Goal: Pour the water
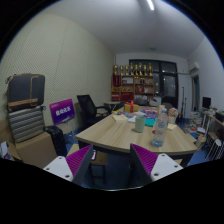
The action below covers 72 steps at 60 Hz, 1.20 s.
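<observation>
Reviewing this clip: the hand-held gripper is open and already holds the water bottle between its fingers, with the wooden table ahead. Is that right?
Not quite. The gripper view shows the hand-held gripper open, but nothing stands between its fingers. The water bottle stands on the wooden table, well beyond the fingers. The rest is right: the table lies ahead.

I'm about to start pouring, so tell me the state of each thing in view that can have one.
hand-held gripper: open, empty, short of the table.
water bottle: upright on the table, untouched.
cup: upright on the table.
office chair: unoccupied.
ceiling light: on.
</observation>
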### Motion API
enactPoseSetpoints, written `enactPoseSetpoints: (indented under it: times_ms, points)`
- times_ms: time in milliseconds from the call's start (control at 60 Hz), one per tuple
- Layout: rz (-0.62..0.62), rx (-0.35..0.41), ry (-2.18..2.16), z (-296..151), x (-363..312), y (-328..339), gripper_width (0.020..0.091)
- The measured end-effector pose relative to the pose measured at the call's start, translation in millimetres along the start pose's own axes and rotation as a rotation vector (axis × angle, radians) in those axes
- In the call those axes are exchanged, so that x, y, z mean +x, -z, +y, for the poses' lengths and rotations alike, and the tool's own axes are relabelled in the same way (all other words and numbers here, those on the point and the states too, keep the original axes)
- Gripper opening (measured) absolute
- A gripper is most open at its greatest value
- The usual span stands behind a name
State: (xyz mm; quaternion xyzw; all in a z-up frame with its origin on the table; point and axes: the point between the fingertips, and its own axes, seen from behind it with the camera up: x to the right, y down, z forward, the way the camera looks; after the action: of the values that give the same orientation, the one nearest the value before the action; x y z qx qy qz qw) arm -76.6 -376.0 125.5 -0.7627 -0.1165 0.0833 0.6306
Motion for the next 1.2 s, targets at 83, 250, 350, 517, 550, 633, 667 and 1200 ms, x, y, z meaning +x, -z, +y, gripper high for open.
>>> enactPoseSetpoints:
  times_ms: [83, 250, 350, 517, 550, 633, 667, 1200]
  points:
    - [0.018, 0.002, -0.008, -2, 6, -2, 0.084]
    - [0.043, 0.019, -0.02, -13, 26, 1, 0.0838]
    - [0.057, 0.031, -0.019, -19, 57, -1, 0.0837]
    - [0.113, 0.058, 0.011, -20, 125, -35, 0.0839]
    - [0.135, 0.062, 0.016, -19, 141, -45, 0.0837]
    - [0.175, 0.084, 0.02, -19, 175, -74, 0.0836]
    - [0.184, 0.092, 0.021, -20, 186, -86, 0.0836]
    - [0.314, 0.107, 0.004, -21, 294, -254, 0.0839]
